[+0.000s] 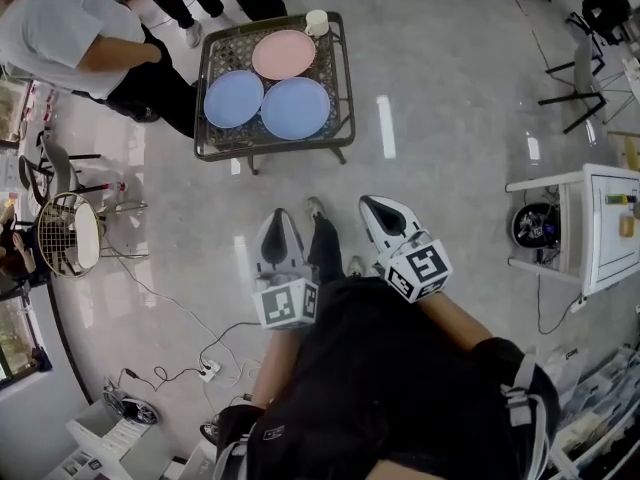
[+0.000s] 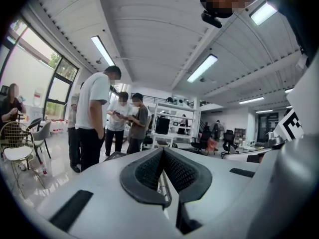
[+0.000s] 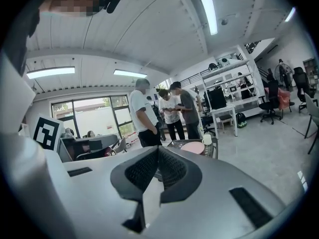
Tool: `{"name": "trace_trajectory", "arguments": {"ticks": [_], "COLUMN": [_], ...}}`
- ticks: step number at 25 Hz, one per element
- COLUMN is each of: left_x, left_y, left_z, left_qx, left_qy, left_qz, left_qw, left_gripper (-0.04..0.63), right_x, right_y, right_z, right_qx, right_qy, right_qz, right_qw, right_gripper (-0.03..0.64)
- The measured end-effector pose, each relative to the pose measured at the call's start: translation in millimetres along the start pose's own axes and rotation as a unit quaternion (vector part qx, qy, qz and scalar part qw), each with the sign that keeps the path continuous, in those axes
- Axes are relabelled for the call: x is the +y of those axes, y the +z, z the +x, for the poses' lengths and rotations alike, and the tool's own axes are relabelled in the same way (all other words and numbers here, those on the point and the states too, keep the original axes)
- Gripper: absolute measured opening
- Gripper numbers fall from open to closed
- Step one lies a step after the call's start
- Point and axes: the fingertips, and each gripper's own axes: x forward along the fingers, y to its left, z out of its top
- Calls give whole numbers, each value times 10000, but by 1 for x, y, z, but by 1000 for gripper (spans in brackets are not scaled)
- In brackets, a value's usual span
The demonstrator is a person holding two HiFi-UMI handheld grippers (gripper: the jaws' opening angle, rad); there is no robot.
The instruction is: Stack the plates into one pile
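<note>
- Support: dark wire-mesh square table stands ahead on the floor, well apart from both claws. It carries all three plates, none stacked yet.
- first light-blue round plate lies on the table's near-left part, second light-blue round plate just beside it on the near-right. Both lie flat, face up. Rims touch or nearly; can't tell which.
- pink round plate lies flat behind the blue pair, toward the far edge. It also shows in the right gripper view.
- Handling, my read:
  - All three look stiff, shallow and smooth.
  - Light if plastic, brittle if ceramic; material not readable, so treat as slippery and chip-prone.
  - Take hold at the rim on the near side, one jaw over, one under.
  - Mesh top leaves little room beneath, so the edge likely needs tipping or sliding out first.
  - Set down centred and gently.
- left claw and right claw are both clenched with nothing between the jaws, aimed roughly level toward the table. They must open before any rim pinch.
- white cup sits at the far-right corner, just beside the pink plate; knock risk.
</note>
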Motion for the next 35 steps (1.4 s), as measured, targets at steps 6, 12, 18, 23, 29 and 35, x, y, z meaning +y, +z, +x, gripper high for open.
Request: {"name": "trace_trajectory", "arguments": {"ticks": [6,12,18,23,29,35], "left_x": [30,68,103,130,157,166], "left_y": [16,24,21,11,0,-15], "left_z": [61,125,179,213,241,262], "left_qx": [77,202,441,644,828,1068], "left_qy": [-21,-88,-115,-197,-192,-220], "left_qz": [-44,-84,-127,-181,-113,-153], "left_qw": [10000,9997,9989,9976,9963,9939], "left_gripper": [15,15,15,15,15,15], "right_x": [-18,-39,-57,-71,-88,-109], "right_y": [27,46,53,48,42,33], "right_z": [61,127,190,235,270,297], "right_qx": [83,198,443,654,824,1012], "right_qy": [-18,-152,-256,-379,-536,-619], "right_qz": [-61,-87,-53,12,-85,-149], "right_qw": [9999,9997,9987,9971,9951,9928], "right_gripper": [9,9,9,9,9,9]}}
